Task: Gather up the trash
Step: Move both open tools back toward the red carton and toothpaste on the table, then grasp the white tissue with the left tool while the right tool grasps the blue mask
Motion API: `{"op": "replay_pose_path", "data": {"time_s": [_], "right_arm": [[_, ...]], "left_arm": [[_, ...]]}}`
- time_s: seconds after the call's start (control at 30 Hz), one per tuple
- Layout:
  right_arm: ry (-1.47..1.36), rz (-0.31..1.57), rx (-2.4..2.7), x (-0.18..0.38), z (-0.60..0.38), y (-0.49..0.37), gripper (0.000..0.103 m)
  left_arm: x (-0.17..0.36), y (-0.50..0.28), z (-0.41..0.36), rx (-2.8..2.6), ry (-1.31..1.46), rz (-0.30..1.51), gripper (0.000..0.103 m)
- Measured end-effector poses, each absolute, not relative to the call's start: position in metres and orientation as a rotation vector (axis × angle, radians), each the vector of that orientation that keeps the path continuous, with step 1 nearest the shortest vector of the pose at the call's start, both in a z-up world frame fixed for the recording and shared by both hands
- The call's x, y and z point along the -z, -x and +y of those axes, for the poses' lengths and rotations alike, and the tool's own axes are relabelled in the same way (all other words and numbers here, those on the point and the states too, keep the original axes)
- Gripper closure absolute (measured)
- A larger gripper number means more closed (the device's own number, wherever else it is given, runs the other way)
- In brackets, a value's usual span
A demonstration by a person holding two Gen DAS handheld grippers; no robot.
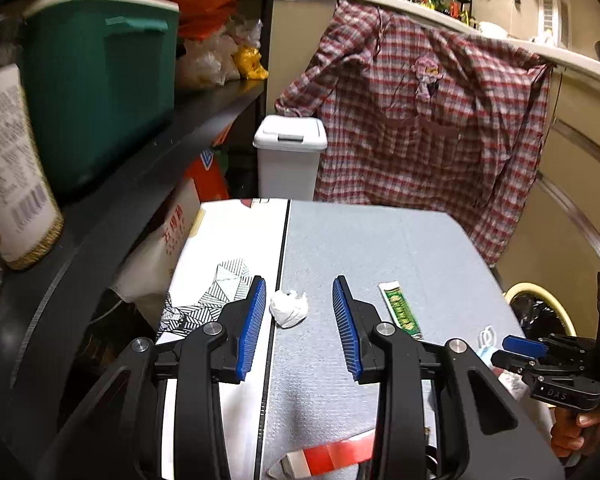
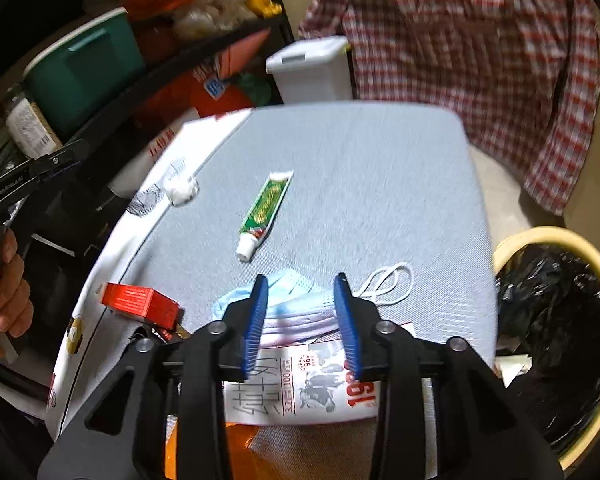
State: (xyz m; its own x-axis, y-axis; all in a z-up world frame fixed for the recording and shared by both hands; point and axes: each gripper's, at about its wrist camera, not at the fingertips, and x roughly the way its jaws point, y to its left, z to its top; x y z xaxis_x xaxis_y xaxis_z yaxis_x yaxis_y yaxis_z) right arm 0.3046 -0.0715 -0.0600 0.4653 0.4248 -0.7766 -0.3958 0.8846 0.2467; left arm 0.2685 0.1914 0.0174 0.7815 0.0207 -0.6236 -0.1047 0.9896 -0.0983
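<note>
Both pairs of fingers (image 1: 299, 292) (image 2: 301, 292) hang released above the grey table (image 1: 380, 248) beside shelving (image 1: 204, 108).

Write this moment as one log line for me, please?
left gripper: open, crumpled tissue between fingers, untouched | right gripper: open over face mask | toothpaste tube: on table | lined bin: beside table
</note>
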Motion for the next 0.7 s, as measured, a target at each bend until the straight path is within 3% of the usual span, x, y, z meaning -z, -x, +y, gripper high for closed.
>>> {"op": "replay_pose_path", "data": {"time_s": [0.27,0.47,0.7], "right_arm": [[-0.015,1.043,-0.487,0.074,-0.064,-0.315,0.061],[0.024,1.053,-0.492,0.077,-0.059,-0.314,0.063],[0.075,1.046,-0.511,0.079,-0.056,-0.312,0.085]], "left_arm": [[0.014,-0.299,0.197,-0.062,0.151,0.720,0.068],[0.043,-0.323,0.203,-0.068,0.159,0.781,0.061],[0.071,-0.347,0.217,-0.085,0.244,0.884,0.058]]}}
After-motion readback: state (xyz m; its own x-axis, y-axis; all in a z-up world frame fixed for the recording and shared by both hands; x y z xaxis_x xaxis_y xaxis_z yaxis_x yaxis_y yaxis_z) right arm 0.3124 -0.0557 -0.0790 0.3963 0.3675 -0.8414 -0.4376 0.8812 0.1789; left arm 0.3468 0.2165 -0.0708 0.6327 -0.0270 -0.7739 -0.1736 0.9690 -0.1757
